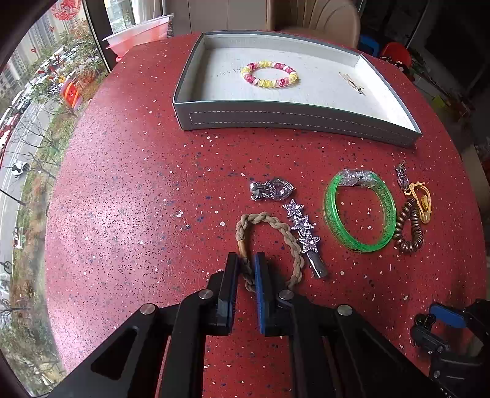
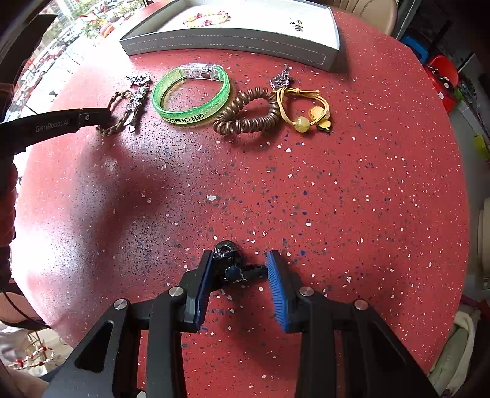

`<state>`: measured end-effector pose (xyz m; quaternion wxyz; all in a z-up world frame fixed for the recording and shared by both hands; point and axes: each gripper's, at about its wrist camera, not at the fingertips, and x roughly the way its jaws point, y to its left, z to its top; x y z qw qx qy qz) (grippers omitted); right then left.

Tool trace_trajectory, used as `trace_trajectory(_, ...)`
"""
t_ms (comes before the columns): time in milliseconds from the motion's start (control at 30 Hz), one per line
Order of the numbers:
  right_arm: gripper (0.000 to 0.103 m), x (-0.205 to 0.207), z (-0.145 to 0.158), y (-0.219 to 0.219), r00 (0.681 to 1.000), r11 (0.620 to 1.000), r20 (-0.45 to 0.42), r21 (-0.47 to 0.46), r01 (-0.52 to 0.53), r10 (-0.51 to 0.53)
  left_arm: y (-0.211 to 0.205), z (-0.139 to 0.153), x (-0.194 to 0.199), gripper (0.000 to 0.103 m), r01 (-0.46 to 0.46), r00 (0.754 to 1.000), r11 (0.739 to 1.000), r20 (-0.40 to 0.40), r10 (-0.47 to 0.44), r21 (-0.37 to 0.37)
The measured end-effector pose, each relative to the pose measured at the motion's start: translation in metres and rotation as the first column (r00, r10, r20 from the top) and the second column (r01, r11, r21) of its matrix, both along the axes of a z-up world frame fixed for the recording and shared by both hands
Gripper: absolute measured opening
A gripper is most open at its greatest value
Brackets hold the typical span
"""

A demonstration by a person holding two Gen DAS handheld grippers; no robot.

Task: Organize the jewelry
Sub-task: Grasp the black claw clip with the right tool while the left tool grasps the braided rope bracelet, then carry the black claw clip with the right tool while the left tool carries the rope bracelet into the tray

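Observation:
My left gripper (image 1: 246,260) is shut on the near side of a braided beige hair tie (image 1: 275,222), which lies on the red speckled table (image 1: 137,199). My right gripper (image 2: 240,255) points straight down at the table. A small dark hair clip (image 2: 229,263) spans the gap between its blue pads and touches both. A grey tray (image 1: 275,118) at the far side holds a pink-and-yellow bead bracelet (image 1: 263,82) and a thin gold clip (image 1: 352,82).
Between the grippers and the tray lie a heart clip (image 1: 272,189), a star clip (image 1: 301,226), a green bangle (image 2: 190,118), a brown coil tie (image 2: 245,125), a yellow bead tie (image 2: 303,122) and a silver charm (image 2: 281,79). A chair (image 1: 321,18) stands behind the table.

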<state>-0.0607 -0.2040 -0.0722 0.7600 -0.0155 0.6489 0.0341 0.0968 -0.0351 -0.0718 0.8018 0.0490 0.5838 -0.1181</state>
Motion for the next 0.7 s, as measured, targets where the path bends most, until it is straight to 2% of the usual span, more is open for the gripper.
trace_trajectory(300,0.038,0.005,0.012,-0.027,0.994,0.984,-0.001,0.146,0.107,-0.108,0.015,0.013,-0.009,0.025,-0.009,1.000,0.994,-0.012,0.008,-0.108)
trace_trajectory(467,0.038,0.016,0.029,-0.041,0.989,0.970,0.014,0.202,0.138,-0.144,0.015,0.029,-0.016,0.025,0.014,1.000,0.992,0.010,-0.013,-0.125)
trace_trajectory(700,0.038,0.028,0.047,-0.052,0.983,0.952,0.042,0.257,0.164,-0.180,0.023,0.047,-0.012,0.025,-0.004,0.999,0.986,0.031,0.010,-0.168)
